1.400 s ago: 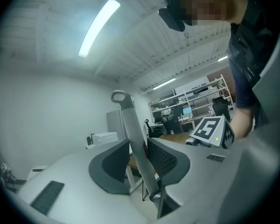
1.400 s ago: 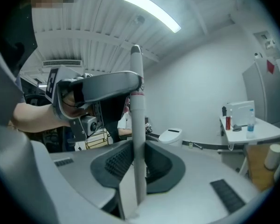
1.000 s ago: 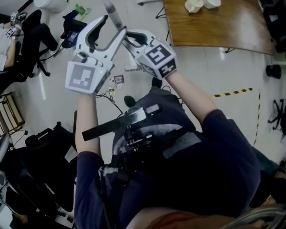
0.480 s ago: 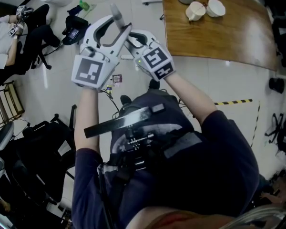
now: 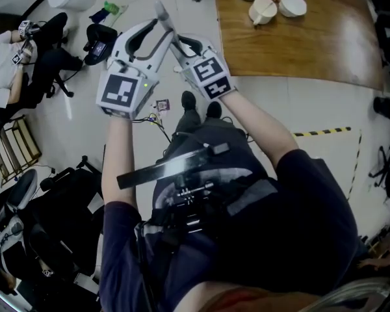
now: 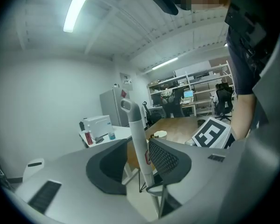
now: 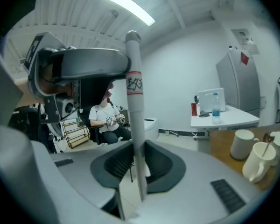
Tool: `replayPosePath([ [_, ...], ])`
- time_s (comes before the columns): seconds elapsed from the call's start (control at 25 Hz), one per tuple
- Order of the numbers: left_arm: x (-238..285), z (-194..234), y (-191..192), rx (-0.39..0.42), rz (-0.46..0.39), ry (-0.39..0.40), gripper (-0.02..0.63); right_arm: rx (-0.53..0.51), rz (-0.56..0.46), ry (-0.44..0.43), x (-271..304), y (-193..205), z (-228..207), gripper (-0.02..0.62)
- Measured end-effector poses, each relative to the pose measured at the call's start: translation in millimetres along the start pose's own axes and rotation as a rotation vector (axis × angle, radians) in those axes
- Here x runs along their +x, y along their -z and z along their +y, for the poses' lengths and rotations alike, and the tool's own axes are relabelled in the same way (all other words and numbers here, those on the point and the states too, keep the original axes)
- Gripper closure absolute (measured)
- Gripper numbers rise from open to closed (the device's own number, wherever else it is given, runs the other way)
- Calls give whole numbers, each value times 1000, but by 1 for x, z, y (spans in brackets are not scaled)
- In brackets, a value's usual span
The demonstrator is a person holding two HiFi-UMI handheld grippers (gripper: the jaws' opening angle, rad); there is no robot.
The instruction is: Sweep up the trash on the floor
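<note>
Standing on a pale tiled floor [image 5: 292, 103], seen steeply from above, with both grippers raised side by side ahead of the chest.

Gripping a long pale grey broom handle [image 7: 134, 125] with the right gripper [image 5: 182, 47]: pinched between both dark ribbed pads, upright, with a white red-banded label [image 7: 134, 84] just above the jaws.

Reaching round the same handle with the left gripper [image 5: 157, 31], higher up, just below the hanging loop [image 6: 126, 105] at its top end. Just been closing there, with the handle between the jaws, not yet tight: touching it with the mesh-faced pad on one side, with a sliver of gap at the other pad. Cannot see the handle's lower end, hidden behind the arms and body.

Down on the floor, just beside the dark shoes [image 5: 188, 101] and below the left gripper's marker cube [image 5: 123, 93] in the head view: a small dark scrap of litter [image 5: 161, 104], and a second, smaller scrap [image 5: 151, 117] just beside it, near a thin cable [image 5: 157, 127].

Off to the right, a brown wooden table [image 5: 312, 51], with three white mugs [image 5: 263, 8] bunched near the tabletop's far left corner. At the floor's left side, a seated person [image 5: 3, 54] in a white top. Further right on the floor, a yellow-and-black striped tape line [image 5: 322, 132].
</note>
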State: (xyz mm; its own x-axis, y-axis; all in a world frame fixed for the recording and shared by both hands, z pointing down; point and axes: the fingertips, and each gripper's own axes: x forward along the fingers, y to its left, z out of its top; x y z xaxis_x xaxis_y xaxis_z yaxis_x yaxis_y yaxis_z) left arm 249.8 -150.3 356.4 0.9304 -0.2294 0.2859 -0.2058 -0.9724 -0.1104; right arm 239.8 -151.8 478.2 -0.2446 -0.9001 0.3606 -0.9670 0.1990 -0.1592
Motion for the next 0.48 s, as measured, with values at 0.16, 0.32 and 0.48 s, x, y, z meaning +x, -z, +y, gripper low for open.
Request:
replayPosePath([
  [0.16,20,2,6,14,4,47,460,41,20,57,6,12,-22,499],
  [0.32,47,-3,17,22,-12,140,476,102,51,134,13,32,-41,497],
  [0.48,73,-6,31,-12,-17,243,485,160,96,222,20,56,-64,497],
])
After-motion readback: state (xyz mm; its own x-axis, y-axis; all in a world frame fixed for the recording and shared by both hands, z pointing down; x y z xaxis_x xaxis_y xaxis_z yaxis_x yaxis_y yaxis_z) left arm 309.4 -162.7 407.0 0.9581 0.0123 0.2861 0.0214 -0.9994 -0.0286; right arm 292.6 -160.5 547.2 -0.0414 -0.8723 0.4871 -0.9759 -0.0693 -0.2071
